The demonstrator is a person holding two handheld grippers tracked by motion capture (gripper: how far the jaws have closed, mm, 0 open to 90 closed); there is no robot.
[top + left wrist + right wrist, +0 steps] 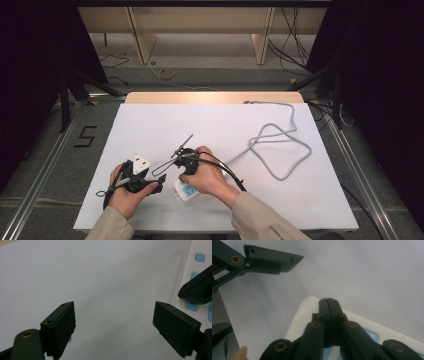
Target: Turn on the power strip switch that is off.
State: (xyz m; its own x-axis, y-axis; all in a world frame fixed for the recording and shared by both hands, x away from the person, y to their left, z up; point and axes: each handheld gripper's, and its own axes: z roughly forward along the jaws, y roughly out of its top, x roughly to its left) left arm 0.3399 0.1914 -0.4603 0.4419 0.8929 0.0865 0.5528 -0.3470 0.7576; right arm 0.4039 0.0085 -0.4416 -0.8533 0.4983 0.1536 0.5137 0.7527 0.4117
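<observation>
Hands at the near edge of a white table (150,125) each hold a black two-jaw gripper, seen from the high view. Between them lies a white power strip (186,191) with pale blue sockets, its near end close to the table's front edge and mostly covered by the right hand (210,176).

The right gripper (328,301) is clenched, its two jaws pressed flat together with nothing between them. In its own view the closed tips stand over the strip's rounded end (307,305), with a blue socket (372,334) showing just beside the linkage; whether the tips touch the plastic cannot be told.

The left gripper (113,323) is released, its jaws spread wide over bare table, grasping nothing. In the left gripper view the strip (190,267) runs along the right edge with its blue sockets, and one dark jaw of the other tool crosses in front of it. In the high view the left hand (127,192) sits just left of the strip, near it but apart.

A grey cord (280,145) runs from the strip across the right half of the table in loose loops, then up to the far edge. Beyond the table are a grey floor, a wooden frame (200,25) and dark curtains on either side.
</observation>
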